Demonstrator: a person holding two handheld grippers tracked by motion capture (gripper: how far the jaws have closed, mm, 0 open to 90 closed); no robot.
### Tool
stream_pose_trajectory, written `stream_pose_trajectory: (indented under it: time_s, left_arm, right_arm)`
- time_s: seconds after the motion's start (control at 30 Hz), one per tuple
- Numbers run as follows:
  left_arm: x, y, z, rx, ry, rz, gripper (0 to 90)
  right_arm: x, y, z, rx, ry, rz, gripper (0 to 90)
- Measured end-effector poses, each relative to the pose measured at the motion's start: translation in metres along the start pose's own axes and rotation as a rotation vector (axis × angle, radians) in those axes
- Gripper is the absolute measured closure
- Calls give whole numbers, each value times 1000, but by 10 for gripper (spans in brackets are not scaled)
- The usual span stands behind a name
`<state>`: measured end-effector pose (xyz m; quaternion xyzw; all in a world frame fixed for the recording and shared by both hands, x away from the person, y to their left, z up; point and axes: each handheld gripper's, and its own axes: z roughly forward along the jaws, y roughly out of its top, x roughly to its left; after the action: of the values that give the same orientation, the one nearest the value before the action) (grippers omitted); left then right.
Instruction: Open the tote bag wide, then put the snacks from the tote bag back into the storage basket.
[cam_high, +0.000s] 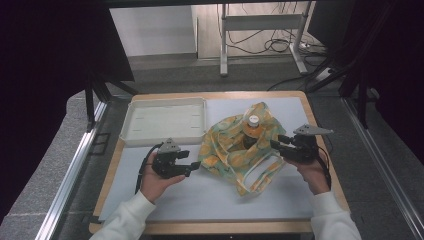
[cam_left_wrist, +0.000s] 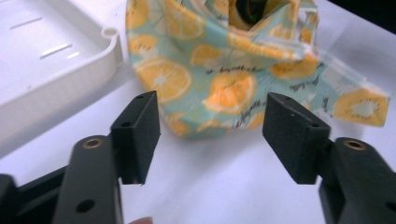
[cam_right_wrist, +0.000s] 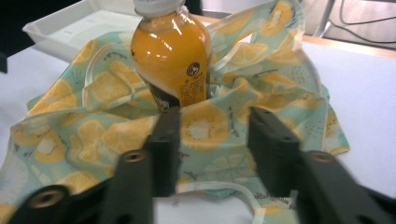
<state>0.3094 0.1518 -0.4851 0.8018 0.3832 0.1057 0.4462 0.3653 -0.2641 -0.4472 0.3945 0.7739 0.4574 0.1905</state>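
A cloth bag printed with orange slices lies crumpled at the middle of the white table mat. An orange drink bottle with a white cap stands upright inside it, the fabric gathered around its lower half. In the right gripper view the bottle rises just beyond my right gripper, whose jaws stand open with a fold of the bag lying between them, unpressed. My left gripper is open a short way off the bag's left edge with nothing between its jaws. From above, the left gripper and right gripper flank the bag.
A white shallow tray sits at the back left of the table, close beside the bag, and its corner shows in the left gripper view. The bag's handles trail toward the front. The wooden table edge runs near my right hand.
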Motion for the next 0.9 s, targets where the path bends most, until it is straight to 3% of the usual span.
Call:
stream_pose_trajectory:
  time_s: [0.23, 0.43, 0.67, 0.9]
  left_arm:
    - [1, -18, -10, 15, 0, 13, 329]
    - [7, -20, -11, -2, 5, -6, 328]
    - [7, -28, -10, 13, 12, 7, 307]
    - [6, -28, -14, 3, 18, 5, 301]
  right_arm:
    - [5, 4, -2, -20, -3, 0, 412]
    - [4, 6, -1, -24, -22, 4, 365]
    - [6, 15, 2, -51, -44, 24, 318]
    - [16, 21, 12, -44, -63, 0, 261]
